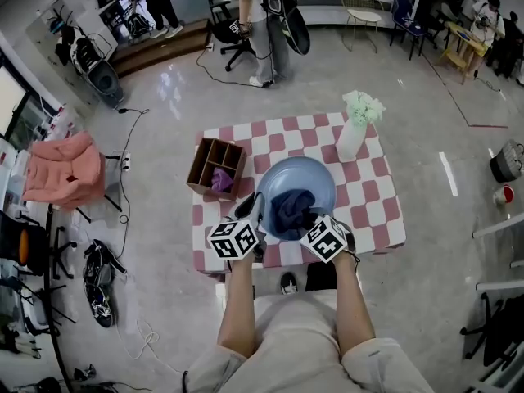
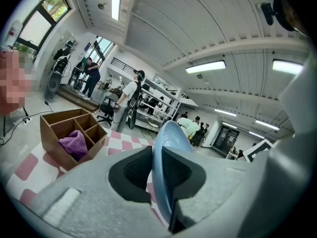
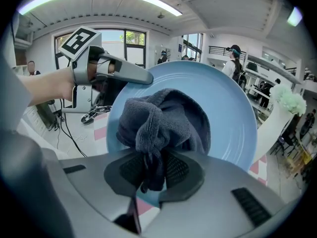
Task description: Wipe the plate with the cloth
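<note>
Grey left claw (image 2: 154, 167), grey right claw (image 3: 153, 170), black-and-white marker cubes (image 1: 234, 240), beige shorts (image 1: 303, 342)

An open lab hall: glossy floor (image 1: 164, 88), trailing cables (image 1: 121, 188), office chair (image 1: 232, 38), shelving (image 2: 163, 95), strip lights (image 2: 205, 66)

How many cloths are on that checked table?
2: a dark blue terry cloth in the right gripper, against the light blue plate; a purple cloth in the wooden divided box.

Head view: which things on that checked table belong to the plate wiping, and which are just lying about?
In use:
blue plate, gripped at its rim by the left gripper
dark cloth, pinched in the right gripper

Lying about:
wooden box with a purple rag inside
white vase of pale flowers
</note>
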